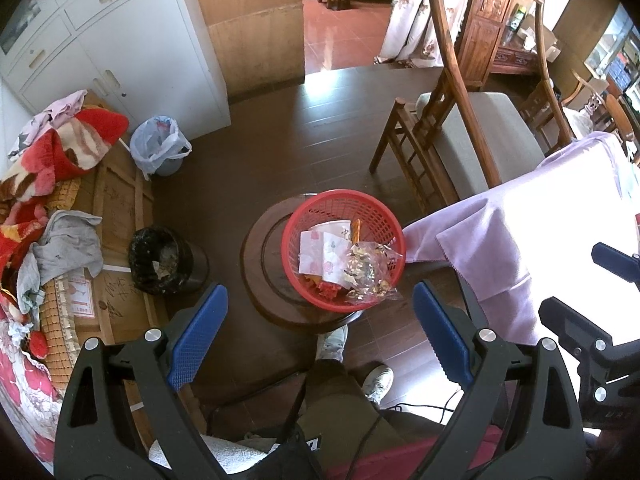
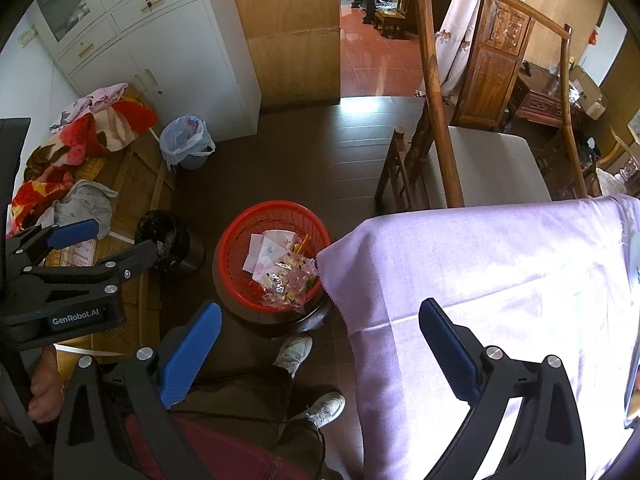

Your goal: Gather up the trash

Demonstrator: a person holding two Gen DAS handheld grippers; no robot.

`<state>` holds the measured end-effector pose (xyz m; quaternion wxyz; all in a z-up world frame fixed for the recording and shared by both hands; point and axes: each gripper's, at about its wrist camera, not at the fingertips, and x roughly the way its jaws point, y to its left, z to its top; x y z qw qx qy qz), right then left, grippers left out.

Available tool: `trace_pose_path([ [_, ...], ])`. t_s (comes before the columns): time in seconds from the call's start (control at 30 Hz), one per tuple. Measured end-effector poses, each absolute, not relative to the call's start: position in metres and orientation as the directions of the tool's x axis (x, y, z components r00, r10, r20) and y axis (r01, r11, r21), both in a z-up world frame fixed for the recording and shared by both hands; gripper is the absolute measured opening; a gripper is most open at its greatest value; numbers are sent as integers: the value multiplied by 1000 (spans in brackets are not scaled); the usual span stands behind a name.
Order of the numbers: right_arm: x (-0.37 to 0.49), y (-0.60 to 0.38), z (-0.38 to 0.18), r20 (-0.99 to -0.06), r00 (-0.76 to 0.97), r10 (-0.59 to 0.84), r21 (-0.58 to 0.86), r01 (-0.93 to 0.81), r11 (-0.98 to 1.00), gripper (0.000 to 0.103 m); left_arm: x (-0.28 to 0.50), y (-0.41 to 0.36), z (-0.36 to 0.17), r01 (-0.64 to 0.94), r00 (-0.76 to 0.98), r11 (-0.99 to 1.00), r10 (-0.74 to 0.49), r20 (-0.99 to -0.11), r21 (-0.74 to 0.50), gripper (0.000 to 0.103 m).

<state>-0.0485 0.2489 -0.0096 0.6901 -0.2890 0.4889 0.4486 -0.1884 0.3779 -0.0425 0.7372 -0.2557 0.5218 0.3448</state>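
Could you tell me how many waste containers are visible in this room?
3: a red plastic mesh basket on the round wooden stool, a black-lined bin left of it, and a bin with a pale bag by the white cabinet.

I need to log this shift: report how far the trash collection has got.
Done: the red basket on the stool holds paper and a plastic bag. In hand: nothing; left gripper and right gripper are both open. Left: none shows on the purple cloth.
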Motion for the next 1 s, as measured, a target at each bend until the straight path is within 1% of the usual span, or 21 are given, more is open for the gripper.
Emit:
trace_pose_path([
  [1.0, -61, 246, -12, -935, 120, 333, 32, -908, 417, 97, -195, 380, -42, -777, 221, 630, 245, -944, -19, 94],
])
